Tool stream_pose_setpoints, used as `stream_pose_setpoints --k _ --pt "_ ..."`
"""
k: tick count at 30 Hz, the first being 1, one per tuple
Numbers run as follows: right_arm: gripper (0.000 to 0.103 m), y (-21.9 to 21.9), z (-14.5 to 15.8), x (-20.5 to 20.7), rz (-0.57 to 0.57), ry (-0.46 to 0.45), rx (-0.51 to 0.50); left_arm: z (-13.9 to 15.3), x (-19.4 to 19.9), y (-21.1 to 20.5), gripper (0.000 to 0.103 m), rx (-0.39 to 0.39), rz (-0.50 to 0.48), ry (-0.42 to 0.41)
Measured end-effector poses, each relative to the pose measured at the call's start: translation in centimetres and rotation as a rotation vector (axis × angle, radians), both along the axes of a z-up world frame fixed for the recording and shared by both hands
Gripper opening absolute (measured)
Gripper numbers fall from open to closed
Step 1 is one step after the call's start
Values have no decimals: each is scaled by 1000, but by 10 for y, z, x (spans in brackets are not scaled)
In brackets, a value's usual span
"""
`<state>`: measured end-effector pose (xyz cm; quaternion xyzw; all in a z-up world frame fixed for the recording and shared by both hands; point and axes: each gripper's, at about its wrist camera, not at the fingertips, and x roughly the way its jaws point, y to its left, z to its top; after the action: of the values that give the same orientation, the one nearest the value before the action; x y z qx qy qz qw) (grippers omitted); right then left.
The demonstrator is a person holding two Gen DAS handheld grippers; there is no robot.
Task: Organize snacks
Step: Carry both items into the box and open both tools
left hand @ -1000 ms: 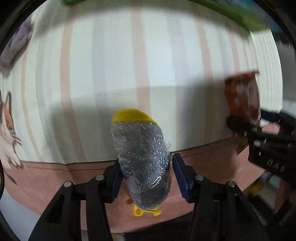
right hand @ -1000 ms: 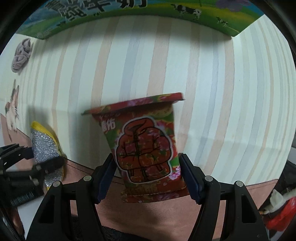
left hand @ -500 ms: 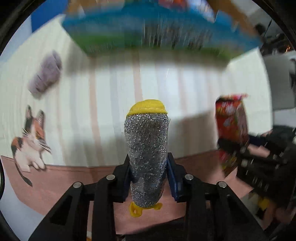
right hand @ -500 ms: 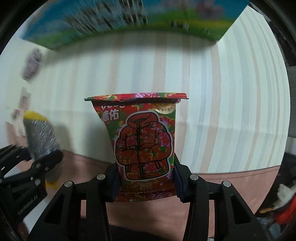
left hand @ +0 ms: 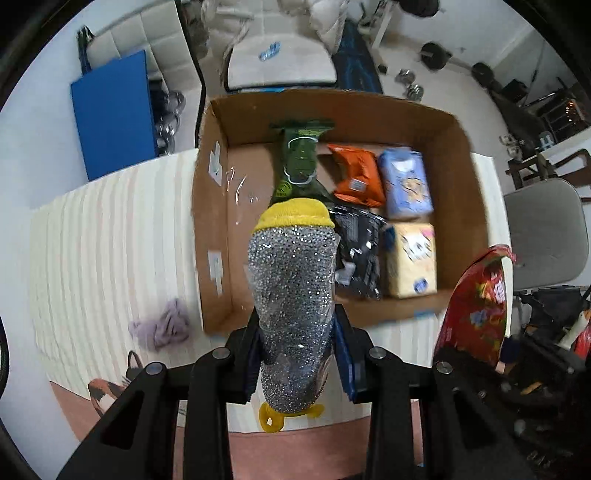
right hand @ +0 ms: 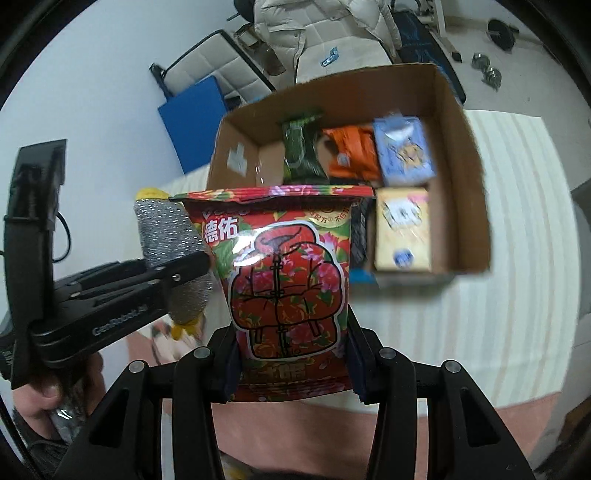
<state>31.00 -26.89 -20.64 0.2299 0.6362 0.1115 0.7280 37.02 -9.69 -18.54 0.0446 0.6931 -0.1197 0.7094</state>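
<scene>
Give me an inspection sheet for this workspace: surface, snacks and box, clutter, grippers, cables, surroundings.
Surface: striped tablecloth with a pink border and a cat print.
Job's things: cardboard box open, holding a green packet, orange packet, blue pack, yellow pack and black packet; its left part is bare.
Clutter: purple scrunched item on the cloth beside the box.
Grippers: left gripper shut on a glittery silver pouch; right gripper shut on a red flowered packet; both held in front of the box.
Cables: black cable behind the left gripper.
Surroundings: blue board, grey chair, padded jacket, weights on the floor.
</scene>
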Motion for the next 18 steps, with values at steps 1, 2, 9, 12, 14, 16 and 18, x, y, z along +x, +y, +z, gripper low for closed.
stream_pose_setpoints --k 1,2,9,12,14,16,18 --pt "49 2 -6 10 -8 13 9 -9 12 -1 32 5 13 34" --pt "49 6 -15 20 -12 29 12 -21 20 -1 32 7 20 61" --pt "49 31 -66 60 6 132 1 -80 59 -5 32 40 36 229" --pt "49 38 -86 70 16 167 -14 -98 68 -4 32 56 45 265" --pt "49 42 -97 74 20 187 -19 -104 70 -2 32 62 53 274" --pt "49 45 -106 78 23 200 -21 -109 72 1 32 69 60 280" --pt "49 47 -111 81 26 205 -26 -113 74 4 32 69 67 287"
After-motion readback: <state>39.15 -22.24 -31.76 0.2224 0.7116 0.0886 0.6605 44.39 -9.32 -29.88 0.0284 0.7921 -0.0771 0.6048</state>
